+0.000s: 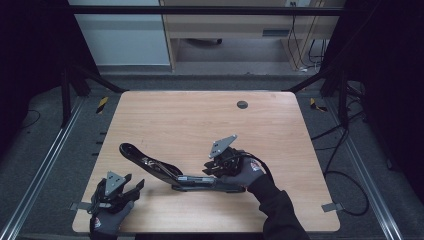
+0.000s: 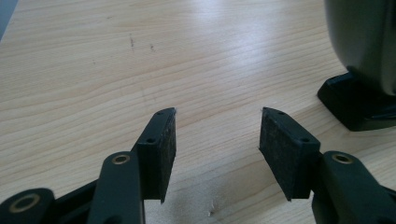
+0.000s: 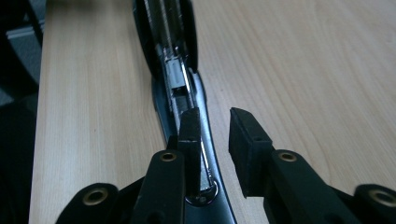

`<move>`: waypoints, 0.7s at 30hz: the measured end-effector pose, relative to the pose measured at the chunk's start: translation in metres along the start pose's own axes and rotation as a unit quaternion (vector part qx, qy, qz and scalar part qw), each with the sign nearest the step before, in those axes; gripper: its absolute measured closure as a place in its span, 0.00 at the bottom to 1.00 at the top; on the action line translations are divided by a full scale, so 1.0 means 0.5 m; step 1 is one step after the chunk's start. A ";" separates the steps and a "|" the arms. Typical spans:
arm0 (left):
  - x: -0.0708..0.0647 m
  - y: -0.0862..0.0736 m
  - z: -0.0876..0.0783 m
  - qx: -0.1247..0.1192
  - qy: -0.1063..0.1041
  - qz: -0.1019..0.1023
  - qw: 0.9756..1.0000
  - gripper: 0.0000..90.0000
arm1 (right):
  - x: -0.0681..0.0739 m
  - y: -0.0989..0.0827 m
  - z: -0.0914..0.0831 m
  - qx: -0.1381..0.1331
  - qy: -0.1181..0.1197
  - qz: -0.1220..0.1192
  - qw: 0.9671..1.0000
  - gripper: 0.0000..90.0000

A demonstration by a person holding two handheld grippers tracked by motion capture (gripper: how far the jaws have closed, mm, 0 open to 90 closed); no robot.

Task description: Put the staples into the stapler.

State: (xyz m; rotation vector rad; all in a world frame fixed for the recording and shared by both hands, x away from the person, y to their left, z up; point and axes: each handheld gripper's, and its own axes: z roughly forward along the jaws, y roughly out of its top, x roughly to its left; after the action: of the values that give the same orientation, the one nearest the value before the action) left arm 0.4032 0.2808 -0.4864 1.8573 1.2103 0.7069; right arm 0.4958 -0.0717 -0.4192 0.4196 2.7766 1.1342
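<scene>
Long black stapler (image 1: 175, 172), swung open, on pale woodgrain table (image 1: 200, 120); right tool (image 3: 212, 126) gaping over its base.

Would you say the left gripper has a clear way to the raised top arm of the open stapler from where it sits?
Probably yes: the left gripper sits open beside the stapler, with bare table between them; the right gripper works at the other end.
</scene>
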 end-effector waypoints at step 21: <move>-0.020 0.021 -0.031 -0.047 -0.042 -0.008 0.998 0.45 | 0.007 -0.110 -0.071 -0.079 -0.166 0.136 0.973 0.82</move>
State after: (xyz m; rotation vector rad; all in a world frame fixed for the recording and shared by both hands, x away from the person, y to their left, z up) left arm 0.3922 0.2739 -0.4697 1.7817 1.1176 0.6588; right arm 0.4737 -0.1318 -0.4324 0.9026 2.3708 1.1993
